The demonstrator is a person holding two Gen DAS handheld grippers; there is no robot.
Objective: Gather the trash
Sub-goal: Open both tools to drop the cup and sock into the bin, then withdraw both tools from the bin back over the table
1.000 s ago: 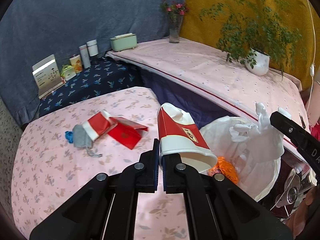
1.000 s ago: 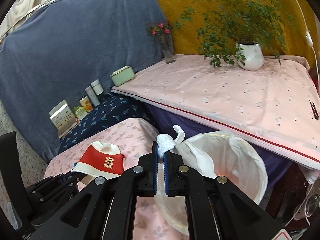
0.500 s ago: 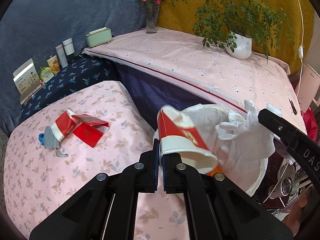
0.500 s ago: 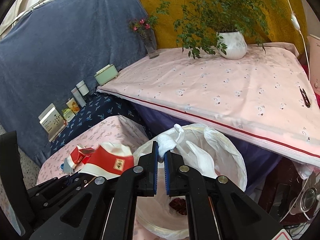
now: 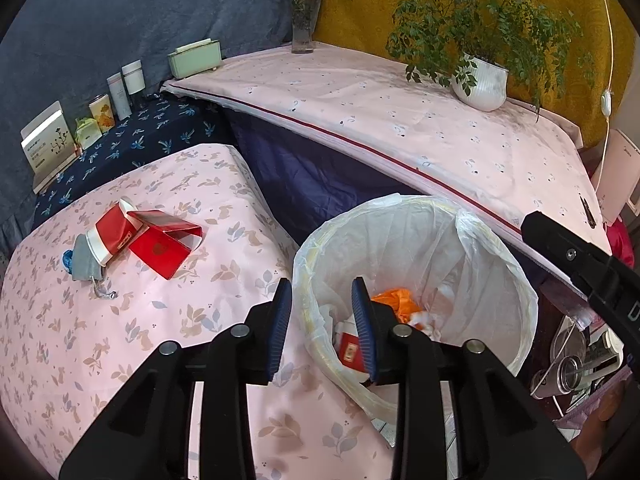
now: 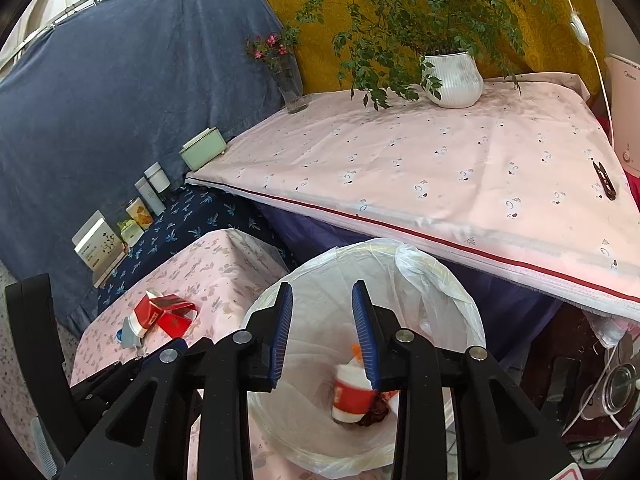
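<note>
A trash bin with a white liner (image 5: 500, 264) stands beside the low pink floral table (image 5: 120, 340); it also shows in the right wrist view (image 6: 452, 292). A red-and-white paper cup (image 6: 352, 398) lies inside it, with orange trash (image 5: 396, 300). My left gripper (image 5: 322, 320) is open and empty over the bin's left rim. My right gripper (image 6: 322, 324) is open and empty above the bin. On the table lie a crushed red-and-white cup (image 5: 110, 236), a red carton (image 5: 166, 246) and a grey rag (image 5: 82, 266).
A higher pink-covered table (image 5: 400, 120) with a potted plant (image 5: 482, 84), flower vase (image 5: 304, 28) and green box (image 5: 195, 58) stands behind the bin. Small bottles and boxes (image 5: 104, 108) line a dark blue floral shelf. Metal items (image 5: 576, 364) lie at right.
Both grippers opened. The red-and-white cup left my left gripper and dropped into the bin; the white bag edge left my right gripper. Both views shifted over the bin.
</note>
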